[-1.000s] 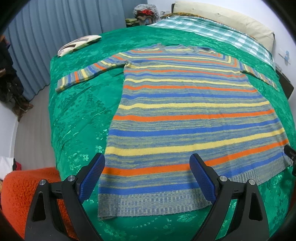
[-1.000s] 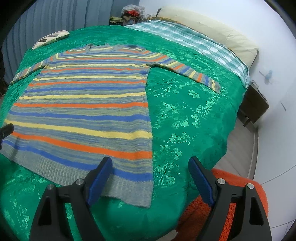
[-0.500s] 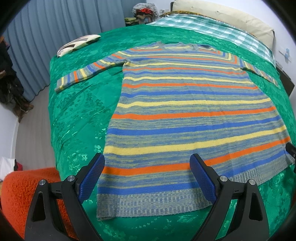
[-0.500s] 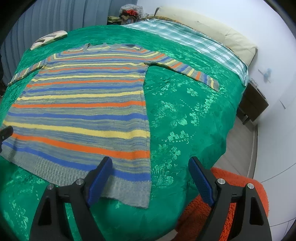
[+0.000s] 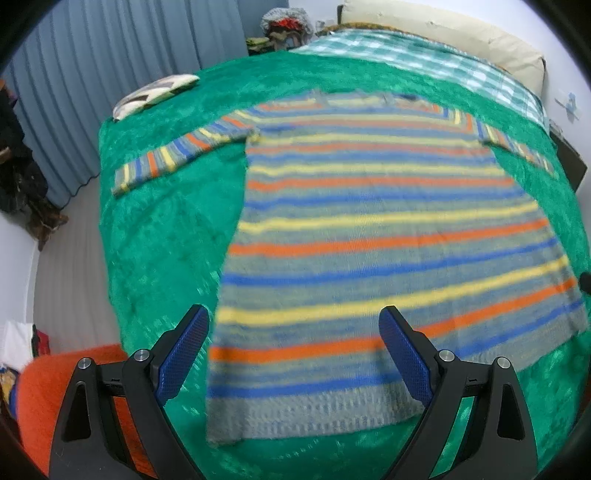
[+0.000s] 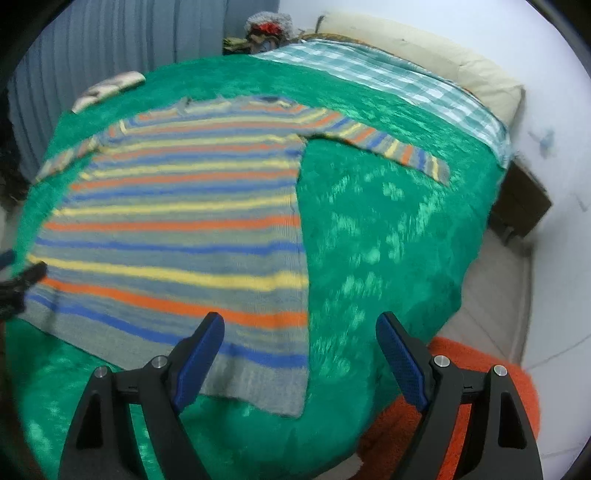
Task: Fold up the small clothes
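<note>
A striped knit sweater in grey, blue, yellow and orange lies flat and spread out on the green bedspread, sleeves out to both sides, hem nearest me. My left gripper hovers open above the hem's left corner, nothing between its blue pads. In the right wrist view the same sweater fills the left half, and my right gripper stands open over the hem's right corner, holding nothing. The left gripper's tip shows at that view's left edge.
A checked green blanket and a cream pillow lie at the bed's head. A small patterned cushion sits at the far left corner. An orange rug covers the floor by the bed's foot; a dark nightstand stands right.
Both views have shifted slightly forward and are now blurred by motion. The sweater lies as before, and both grippers stay open.
</note>
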Demonstrator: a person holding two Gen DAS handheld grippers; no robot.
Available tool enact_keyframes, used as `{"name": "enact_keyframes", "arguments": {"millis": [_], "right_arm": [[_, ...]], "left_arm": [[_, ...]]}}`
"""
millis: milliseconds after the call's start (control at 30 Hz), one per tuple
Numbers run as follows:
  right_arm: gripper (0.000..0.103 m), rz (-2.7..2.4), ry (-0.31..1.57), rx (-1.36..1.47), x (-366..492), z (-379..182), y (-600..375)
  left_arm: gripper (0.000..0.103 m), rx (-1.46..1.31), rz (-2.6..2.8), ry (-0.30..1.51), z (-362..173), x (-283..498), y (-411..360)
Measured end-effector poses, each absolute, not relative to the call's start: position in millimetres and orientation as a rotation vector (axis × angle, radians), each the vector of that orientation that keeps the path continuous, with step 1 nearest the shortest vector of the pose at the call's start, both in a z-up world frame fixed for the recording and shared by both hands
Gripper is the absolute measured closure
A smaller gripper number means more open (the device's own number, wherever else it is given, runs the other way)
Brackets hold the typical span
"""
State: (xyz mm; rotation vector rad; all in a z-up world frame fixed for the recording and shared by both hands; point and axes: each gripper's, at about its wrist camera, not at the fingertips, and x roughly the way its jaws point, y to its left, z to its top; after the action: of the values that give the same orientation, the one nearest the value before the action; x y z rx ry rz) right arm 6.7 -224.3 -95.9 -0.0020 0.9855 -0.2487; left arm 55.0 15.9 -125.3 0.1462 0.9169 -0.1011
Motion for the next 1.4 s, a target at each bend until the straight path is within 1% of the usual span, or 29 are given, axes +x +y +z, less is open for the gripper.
{"name": "enact_keyframes", "arguments": {"millis": [67, 100, 167, 300, 400, 533, 600, 667, 733, 833, 933, 967, 1033, 1067, 1133, 1233, 1300, 1400], "right_arm": [[0.016, -0.189, 0.968, 0.015, 17.0, -80.0, -243.2], [0.016, -0.168, 0.962, 0.020, 23.7, -74.0, -255.1], [0.016, -0.161, 0.956, 0.046, 40.0, -63.9, -286.1], [0.016, -0.189, 0.903, 0.234, 71.1, -46.5, -377.6], [0.016, -0.226, 0.858, 0.447, 96.4, -44.8, -457.7], [0.017, -0.203, 0.854, 0.719, 135.9, -72.6, -539.8], [0.023, -0.180, 0.869, 0.808, 155.2, -91.3, -563.1], [0.029, -0.201, 0.874, 0.837, 169.4, -107.7, -577.5], [0.032, -0.235, 0.898, 0.837, 180.2, -122.6, -584.8], [0.032, -0.247, 0.934, 0.835, 192.8, -140.3, -591.3], [0.033, -0.247, 0.945, 0.820, 201.6, -145.7, -590.3], [0.050, -0.238, 0.948, 0.815, 202.7, -147.0, -590.8], [0.097, -0.191, 0.999, 0.790, 209.4, -149.9, -583.9], [0.100, -0.216, 1.026, 0.760, 210.8, -148.7, -580.3], [0.100, -0.280, 1.006, 0.681, 211.4, -130.7, -570.5], [0.100, -0.329, 0.982, 0.426, 227.5, -82.8, -531.8], [0.100, -0.257, 0.951, 0.295, 247.1, -49.4, -490.7], [0.100, -0.097, 0.948, 0.313, 280.1, -21.8, -432.9]], "left_arm": [[0.006, 0.111, -0.115, 0.884, -109.9, 64.0, 18.3], [0.005, 0.098, -0.121, 0.869, -104.8, 68.2, 18.8], [0.004, 0.088, -0.124, 0.847, -101.3, 75.4, 19.0], [0.004, 0.092, -0.133, 0.847, -121.3, 77.4, 21.5], [0.005, 0.119, -0.142, 0.930, -142.8, 80.3, 16.4], [0.005, 0.155, -0.153, 0.899, -144.7, 81.4, 7.4], [0.005, 0.185, -0.138, 0.910, -150.2, 84.2, 4.6], [0.005, 0.181, -0.130, 0.936, -155.4, 87.4, 4.8], [0.005, 0.165, -0.126, 0.948, -157.5, 89.6, 6.6], [0.005, 0.144, -0.120, 0.975, -162.7, 94.5, 8.9], [0.004, 0.136, -0.116, 0.985, -166.2, 95.0, 9.0], [0.004, 0.139, -0.114, 0.984, -166.5, 94.6, 8.5], [0.004, 0.145, -0.112, 0.981, -166.3, 94.2, 7.4], [0.004, 0.145, -0.111, 0.979, -165.8, 93.8, 7.4], [0.004, 0.136, -0.111, 0.977, -164.6, 92.8, 8.8], [0.004, 0.116, -0.115, 0.976, -163.3, 91.3, 12.3], [0.004, 0.110, -0.122, 0.977, -163.0, 90.1, 13.9], [0.004, 0.106, -0.129, 0.971, -161.1, 88.6, 16.3]]}}
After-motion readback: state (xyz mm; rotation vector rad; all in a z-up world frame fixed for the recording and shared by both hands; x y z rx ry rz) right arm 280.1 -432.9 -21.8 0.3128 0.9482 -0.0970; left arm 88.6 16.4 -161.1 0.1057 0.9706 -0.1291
